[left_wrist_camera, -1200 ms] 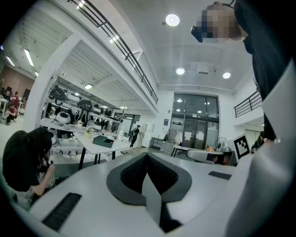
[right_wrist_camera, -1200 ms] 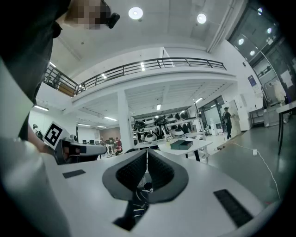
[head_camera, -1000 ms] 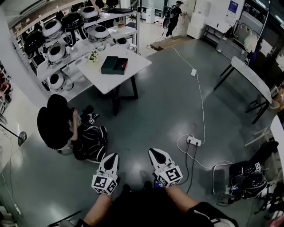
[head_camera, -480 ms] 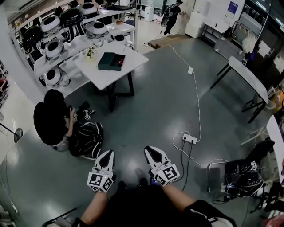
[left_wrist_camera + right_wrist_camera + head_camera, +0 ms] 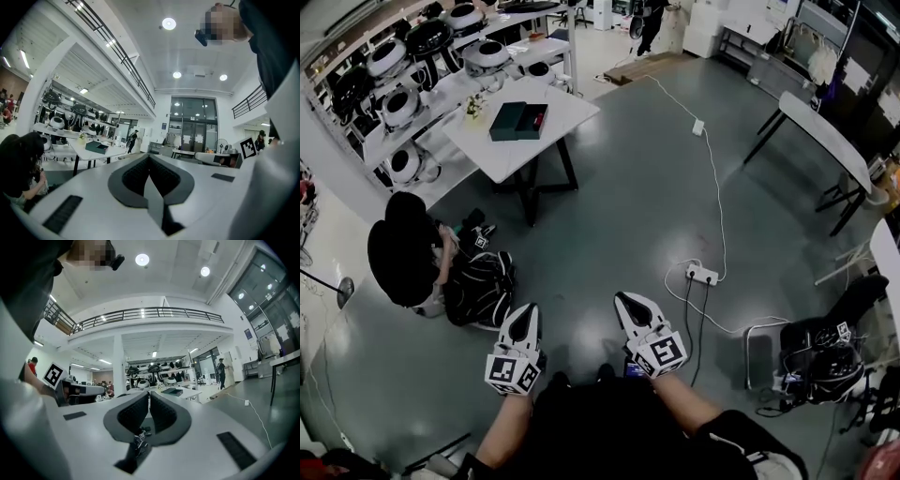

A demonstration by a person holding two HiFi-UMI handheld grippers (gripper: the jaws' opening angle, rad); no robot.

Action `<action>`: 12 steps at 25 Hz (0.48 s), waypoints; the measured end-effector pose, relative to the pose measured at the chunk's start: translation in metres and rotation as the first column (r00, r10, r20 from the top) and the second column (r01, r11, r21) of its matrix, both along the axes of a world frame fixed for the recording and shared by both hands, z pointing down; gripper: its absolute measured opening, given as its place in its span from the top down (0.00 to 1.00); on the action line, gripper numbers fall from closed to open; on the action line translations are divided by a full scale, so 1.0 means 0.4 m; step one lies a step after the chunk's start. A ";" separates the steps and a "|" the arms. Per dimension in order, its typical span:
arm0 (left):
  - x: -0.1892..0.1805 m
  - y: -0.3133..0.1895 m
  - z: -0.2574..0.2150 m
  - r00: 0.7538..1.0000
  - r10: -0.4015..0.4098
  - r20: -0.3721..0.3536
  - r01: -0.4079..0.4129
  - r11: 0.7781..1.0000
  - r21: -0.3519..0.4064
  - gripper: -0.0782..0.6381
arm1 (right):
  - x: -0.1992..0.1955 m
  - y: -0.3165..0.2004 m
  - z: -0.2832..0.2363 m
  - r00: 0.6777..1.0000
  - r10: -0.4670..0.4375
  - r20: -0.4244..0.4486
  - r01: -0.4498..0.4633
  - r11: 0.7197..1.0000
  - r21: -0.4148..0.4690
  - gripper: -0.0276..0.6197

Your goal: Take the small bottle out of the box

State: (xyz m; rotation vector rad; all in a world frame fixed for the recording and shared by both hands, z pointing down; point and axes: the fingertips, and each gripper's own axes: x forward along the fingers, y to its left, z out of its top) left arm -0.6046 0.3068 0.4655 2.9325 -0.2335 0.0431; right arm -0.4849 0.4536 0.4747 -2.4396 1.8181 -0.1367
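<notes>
Dark box point(image 5: 518, 121) lying open on the white table point(image 5: 492, 157), upper left in the head view, well apart from both tools. Can't make out the small bottle at this range. Small potted plant point(image 5: 472, 106) just beside the box, on the shelf side. Behind the table, shelves point(image 5: 441, 96) loaded with round black-and-white units point(image 5: 398, 105). Near the table's front leg, a person point(image 5: 405, 262) in black sitting on the grey floor point(image 5: 609, 206). Right of centre, a white power strip point(image 5: 701, 275), cable point(image 5: 717, 187) trailing away up the floor. Left gripper point(image 5: 527, 311) and right gripper point(image 5: 627, 300) side by side at the bottom edge, held level, pointing roughly toward the table. Left jaws fully together, nothing gripped. Right jaws closed too bar a hairline slit, nothing in it.
</notes>
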 end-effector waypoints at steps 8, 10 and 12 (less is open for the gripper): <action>0.046 0.015 -0.005 1.000 0.003 0.021 -0.003 1.000 0.008 0.87 | 0.105 0.049 -0.015 0.999 0.054 -0.008 -0.054 0.998 0.010 0.90; 0.060 0.014 0.010 1.000 0.004 0.030 -0.004 1.000 -0.005 0.87 | 0.126 0.062 -0.003 0.998 0.070 0.004 -0.070 0.997 0.008 0.90; 0.084 0.005 0.014 1.000 0.012 0.028 -0.011 1.000 -0.011 0.87 | 0.144 0.059 0.008 0.997 0.077 0.018 -0.077 0.997 0.004 0.90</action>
